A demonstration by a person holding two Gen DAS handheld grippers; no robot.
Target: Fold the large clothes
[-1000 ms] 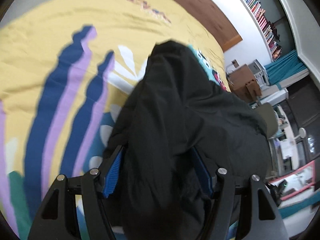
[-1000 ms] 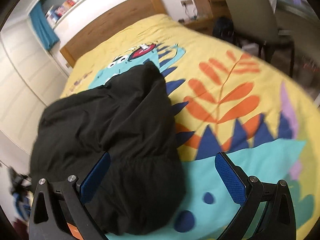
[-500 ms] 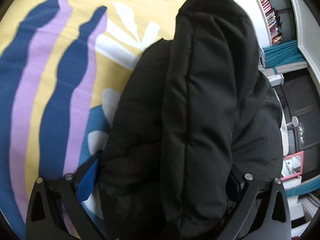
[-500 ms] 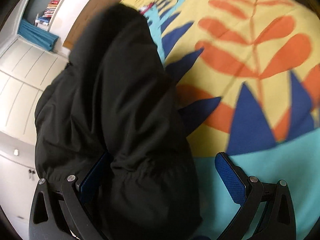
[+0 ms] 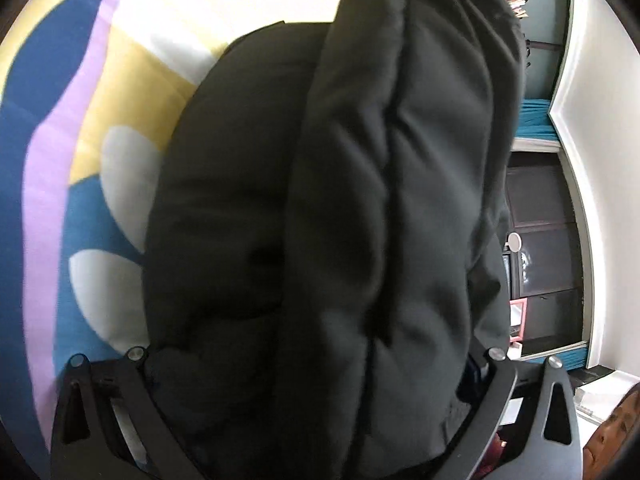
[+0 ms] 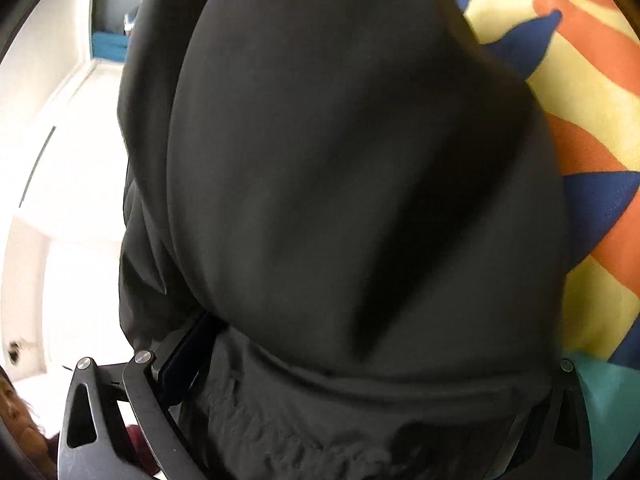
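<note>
A bulky black padded jacket [image 5: 340, 220] fills most of the left wrist view and bulges up between the wide-spread fingers of my left gripper [image 5: 312, 364]; its pads are hidden by the cloth. In the right wrist view the same black jacket [image 6: 340, 200] fills the frame between the spread fingers of my right gripper [image 6: 352, 364]. One dark finger pad [image 6: 184, 356] shows at the left, pressed against the jacket. Both grippers stand wide open with the jacket lying between the jaws, over the patterned bed cover [image 5: 80, 160].
The yellow, blue, lilac and orange bed cover [image 6: 592, 120] lies under the jacket. A white wall and dark shelving [image 5: 552, 260] stand at the right of the left wrist view. White cupboard doors [image 6: 52, 200] are at the left of the right wrist view.
Both grippers have moved forward and down into the jacket, which now fills both views. The jaws have stayed wide open. The bed and room are mostly hidden now.
</note>
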